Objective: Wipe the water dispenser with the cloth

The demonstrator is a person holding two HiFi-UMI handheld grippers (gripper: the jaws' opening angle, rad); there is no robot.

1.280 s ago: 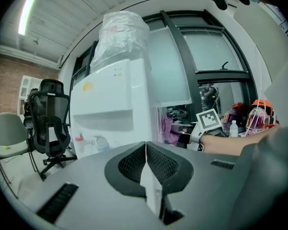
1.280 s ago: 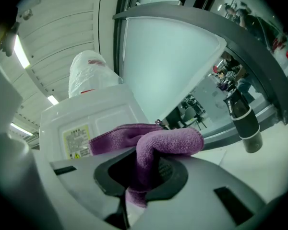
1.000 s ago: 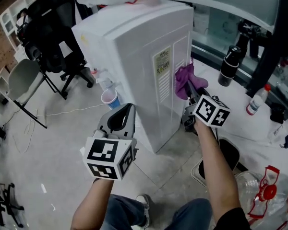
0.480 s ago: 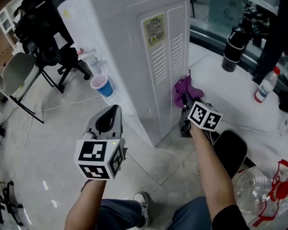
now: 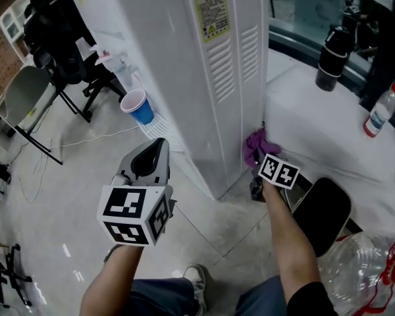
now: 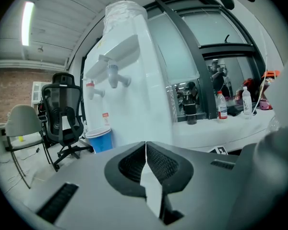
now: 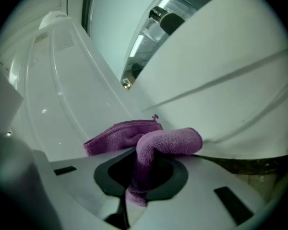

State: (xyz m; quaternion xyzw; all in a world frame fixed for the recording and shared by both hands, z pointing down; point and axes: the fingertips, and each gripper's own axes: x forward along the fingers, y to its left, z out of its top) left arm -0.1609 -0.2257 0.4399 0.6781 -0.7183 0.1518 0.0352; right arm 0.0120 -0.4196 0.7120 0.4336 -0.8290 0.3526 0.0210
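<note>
Fingers of the right gripper (image 5: 258,162) pinch a fold of the purple cloth (image 5: 253,143), which bulges out past their tips. Fingers of the left gripper (image 5: 158,146) are pressed together on nothing, lower left of centre in the head view, apart from the work. The cloth lies against the lower right edge of the white water dispenser (image 5: 204,78), below the vented panel and near the floor.

Step in hand, as judged: wiping the side panel, low on its run. The next move calls for steady pressure while the cloth is carried to an unwiped area, most likely upward or across the vents.

Surroundings: a blue cup (image 5: 137,106) on the drip tray at centre left; an office chair (image 5: 59,38) at upper left; a black flask (image 5: 334,58) and a water bottle (image 5: 380,114) on the white ledge (image 5: 316,124) at right. That ledge stands close beside the cloth and leaves the gripper little room on that side.
</note>
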